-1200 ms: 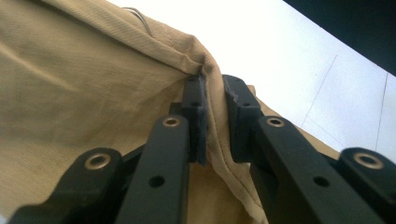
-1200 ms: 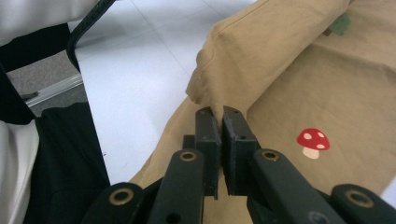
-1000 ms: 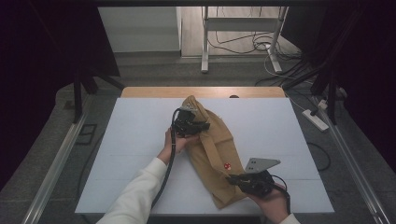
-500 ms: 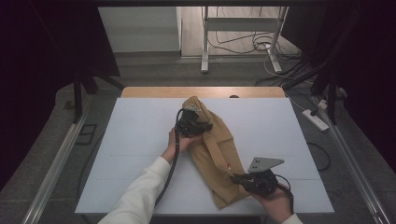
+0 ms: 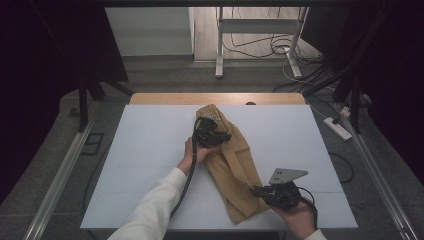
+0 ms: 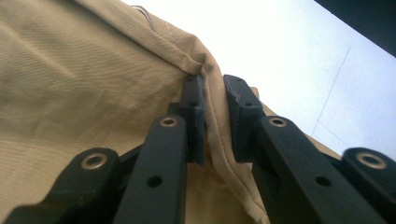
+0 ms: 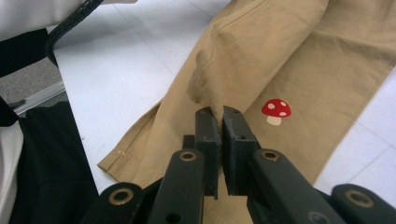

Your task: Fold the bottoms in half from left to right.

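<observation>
A person sits at a white table [image 5: 150,150] with a handheld two-jaw gripper in each hand, working on a pair of tan trousers [image 5: 235,165]. The trousers lie folded lengthwise down the middle of the table, slanting from the far edge toward the near right corner.

The left gripper [image 5: 216,134] rests on the upper part of the trousers. Its jaws pinch a raised fold of tan fabric along a stitched seam [image 6: 212,116], apparently to anchor that end.

The right gripper [image 5: 256,191] sits at the lower end, near the hem [image 7: 122,154]. Its jaws are pressed nearly together on a thin pinch of cloth, just beside a small red mushroom print [image 7: 276,111]. Holding both ends likely lets the person lift or fold the garment without it slipping.
</observation>
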{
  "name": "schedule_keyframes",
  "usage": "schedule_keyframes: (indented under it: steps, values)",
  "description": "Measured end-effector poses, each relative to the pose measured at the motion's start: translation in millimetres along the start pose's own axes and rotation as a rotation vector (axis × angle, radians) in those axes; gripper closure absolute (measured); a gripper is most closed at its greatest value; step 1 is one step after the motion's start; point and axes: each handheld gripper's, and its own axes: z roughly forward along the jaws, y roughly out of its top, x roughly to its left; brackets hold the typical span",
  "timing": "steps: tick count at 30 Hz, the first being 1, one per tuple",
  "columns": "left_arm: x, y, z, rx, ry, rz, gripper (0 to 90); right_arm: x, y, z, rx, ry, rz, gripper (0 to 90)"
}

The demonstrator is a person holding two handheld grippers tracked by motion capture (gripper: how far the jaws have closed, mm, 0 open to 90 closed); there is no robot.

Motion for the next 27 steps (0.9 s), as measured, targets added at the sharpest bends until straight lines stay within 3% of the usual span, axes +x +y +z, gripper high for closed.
schedule_keyframes:
  steps: [17, 19, 21, 22, 24, 27]
  values:
    - [-1.1, 2.0, 5.8, 0.007, 0.003, -0.001, 75.7, -3.4, -2.1, 0.5, 0.015, -0.006, 0.011, 85.4]
    - [-2.5, 2.4, 5.9, 0.005, 0.004, 0.001, 72.2, -4.3, -2.4, 0.1, 0.018, -0.009, 0.014, 85.1]
    - [-4.7, 3.4, 5.0, 0.002, 0.011, 0.008, 57.8, -5.4, -2.8, -0.3, 0.02, -0.015, 0.019, 83.2]
    - [-6.4, 4.2, 3.9, 0.0, 0.02, 0.015, 50.4, -6.0, -3.1, -0.6, 0.02, -0.018, 0.02, 79.5]
    - [-9.8, 5.8, -0.6, -0.007, 0.033, 0.026, 37.9, -8.1, -4.5, -1.6, 0.009, -0.035, 0.025, 60.2]
    - [-13.4, 6.0, -7.3, -0.014, 0.031, 0.035, 35.2, -11.8, -5.8, -6.1, -0.032, -0.094, 0.052, 44.1]
